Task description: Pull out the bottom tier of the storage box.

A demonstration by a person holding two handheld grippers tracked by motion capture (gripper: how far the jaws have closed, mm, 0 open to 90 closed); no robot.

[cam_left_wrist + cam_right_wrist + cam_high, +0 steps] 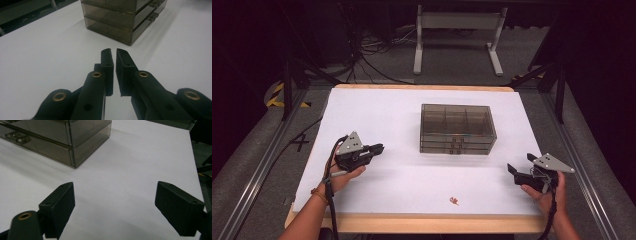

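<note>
dim room, soft blurry frames

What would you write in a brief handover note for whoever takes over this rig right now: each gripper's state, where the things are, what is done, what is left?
Left gripper: jaws shut, nothing between them, held above the table, pointing at the drawer box.
Right gripper: jaws wide open, empty, near the table's right edge.
Drawer box: mid-table, all drawers closed.
Small reddish item: lying near the front edge, untouched.
Done: nothing visible.
Left: probably open a drawer and put the item in.

Black tools (378,149), grey plates, orange wristband (318,193)
</note>
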